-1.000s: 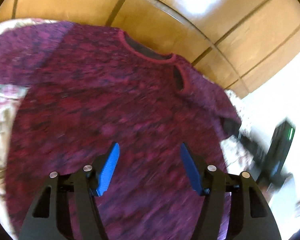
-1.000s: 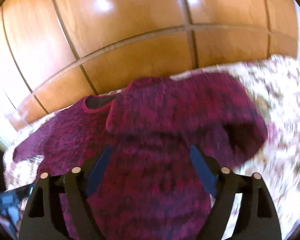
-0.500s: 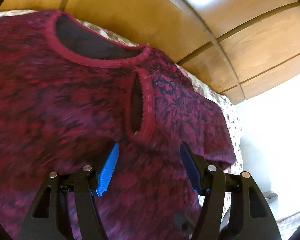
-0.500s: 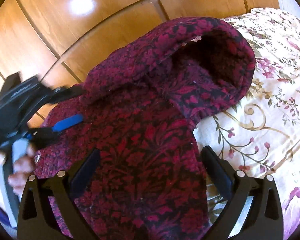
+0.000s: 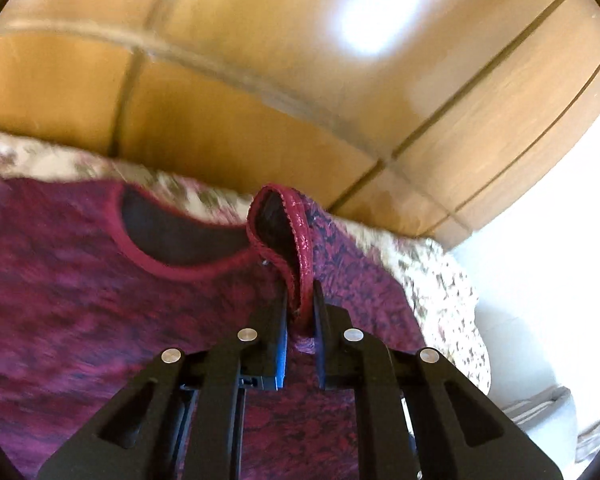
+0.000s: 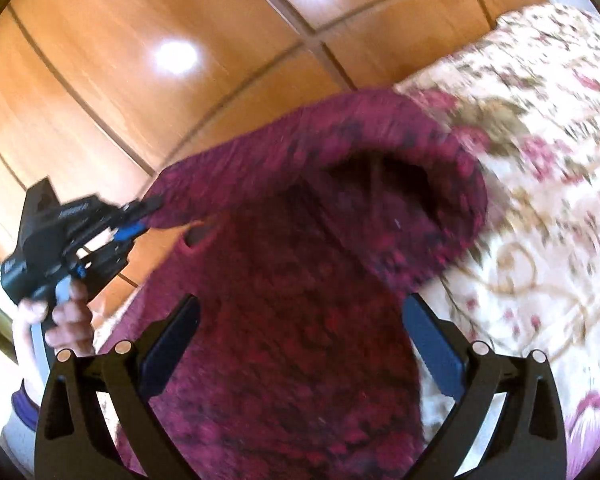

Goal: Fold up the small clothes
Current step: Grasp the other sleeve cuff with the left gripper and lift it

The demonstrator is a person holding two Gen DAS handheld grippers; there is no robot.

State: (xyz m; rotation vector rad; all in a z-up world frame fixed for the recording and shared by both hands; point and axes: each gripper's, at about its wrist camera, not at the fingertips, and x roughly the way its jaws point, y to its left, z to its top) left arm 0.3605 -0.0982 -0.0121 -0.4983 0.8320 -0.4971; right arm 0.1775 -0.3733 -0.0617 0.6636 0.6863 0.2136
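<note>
Wooden panelled wall [image 5: 228, 40] standing behind floral bedspread [image 6: 540, 208] | maroon sweater [image 5: 80, 312] lying spread on bedspread | left gripper [image 5: 300, 312] having just closed, pinching sweater's cuff [image 5: 296, 236], lifting it | right gripper [image 6: 300, 344] hovering over sweater body, jaws spread wide, gripping nothing | hand [image 6: 66, 316] holding left gripper's handle.

Count: 1 top [image 5: 100, 320], maroon knit. 2 grippers: left [image 5: 300, 304], right [image 6: 300, 344]. 1 hand [image 6: 70, 320] visible. 1 floral bedspread [image 6: 540, 200]. 1 wood panel wall [image 5: 260, 60].
</note>
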